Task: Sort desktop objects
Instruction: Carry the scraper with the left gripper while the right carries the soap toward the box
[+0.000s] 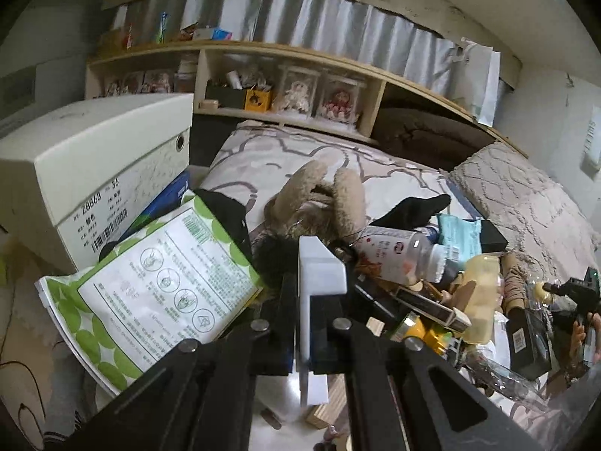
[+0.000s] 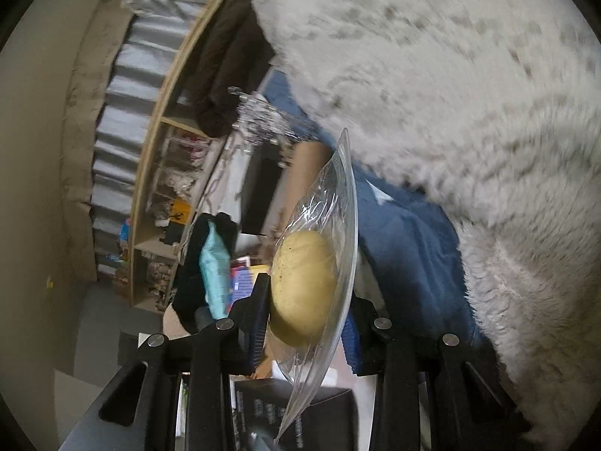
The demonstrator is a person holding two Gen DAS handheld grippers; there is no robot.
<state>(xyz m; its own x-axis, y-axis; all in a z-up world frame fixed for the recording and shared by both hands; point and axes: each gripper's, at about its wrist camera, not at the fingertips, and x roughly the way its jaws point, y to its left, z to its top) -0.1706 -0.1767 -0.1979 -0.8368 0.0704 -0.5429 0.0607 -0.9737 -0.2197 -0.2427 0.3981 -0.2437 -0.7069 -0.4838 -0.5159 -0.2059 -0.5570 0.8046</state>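
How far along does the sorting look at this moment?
Nothing looks sorted yet. In hand: the left tongs are shut on a white L-shaped plastic block, and the right tongs grip a yellow round object in a clear plastic bag. Left: a heap with a clear plastic bottle, green-and-white packet and black boxes.

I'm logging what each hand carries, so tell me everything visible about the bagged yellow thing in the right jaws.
The yellow lump is rounded, pale and matte with a few dark specks, sealed inside a clear, crinkled plastic bag. The right gripper is shut on it: the blue-ribbed jaws press its two sides through the film. The bag stands edge-on, running past the lump both ways, held up in front of a blue cloth. What the lump is cannot be told.
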